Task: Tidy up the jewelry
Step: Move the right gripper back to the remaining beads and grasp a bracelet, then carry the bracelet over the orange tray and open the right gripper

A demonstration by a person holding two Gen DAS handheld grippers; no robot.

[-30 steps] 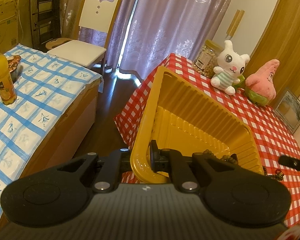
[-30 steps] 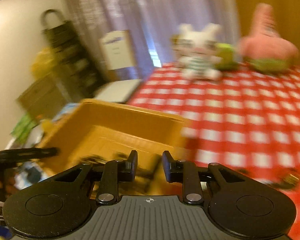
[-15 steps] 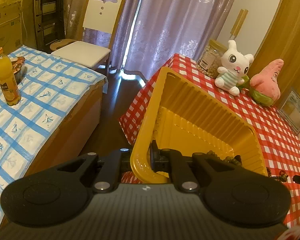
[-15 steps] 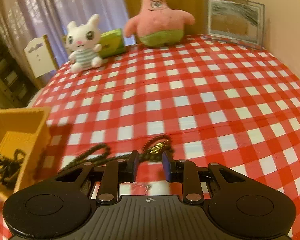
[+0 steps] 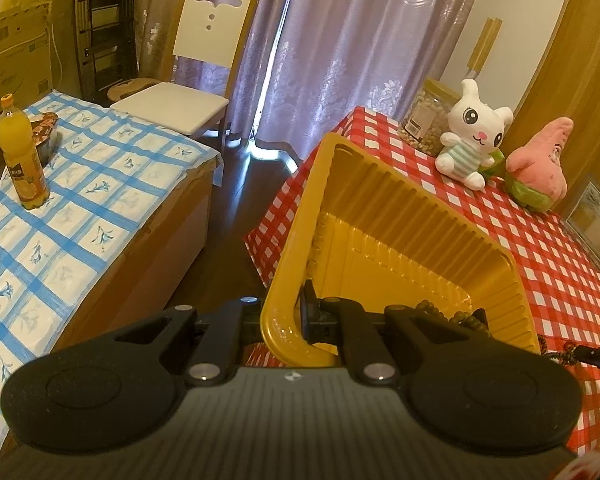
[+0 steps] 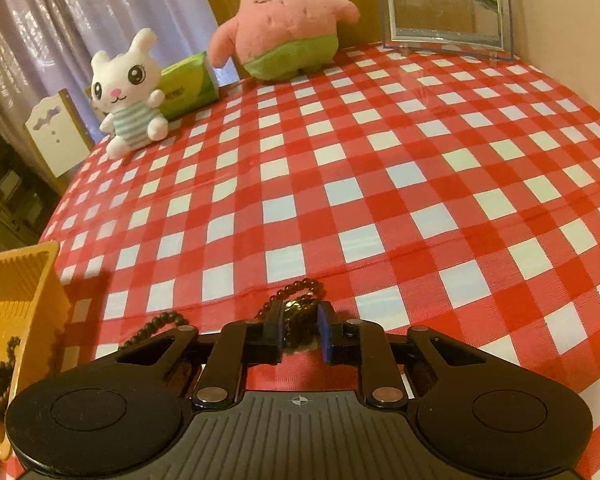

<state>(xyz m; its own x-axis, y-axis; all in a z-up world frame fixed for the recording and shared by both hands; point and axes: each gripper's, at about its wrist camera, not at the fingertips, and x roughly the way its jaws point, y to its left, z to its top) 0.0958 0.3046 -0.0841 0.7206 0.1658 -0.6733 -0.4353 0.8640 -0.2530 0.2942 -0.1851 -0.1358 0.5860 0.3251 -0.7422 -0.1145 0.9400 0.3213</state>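
Two fingers [image 6: 277, 334] astride beaded necklace [image 6: 300, 312]

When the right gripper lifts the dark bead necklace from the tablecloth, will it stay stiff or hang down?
The bead necklace lies in loose curves, so it will probably hang limp. Its round beads may slip between the right gripper fingers. The trailing strand would likely drag across the tablecloth.

warm, dim yellowish indoor light fills the room. a bright strip of daylight shows through the gap in the curtains [image 5: 278, 52], glinting on the dark floor [image 5: 236, 184]. both views are sharp, bowing strongly at the edges, with black corners. the yellow tray [image 6: 16, 296] throws a soft shadow rightward across the checked cloth [image 6: 380, 184].
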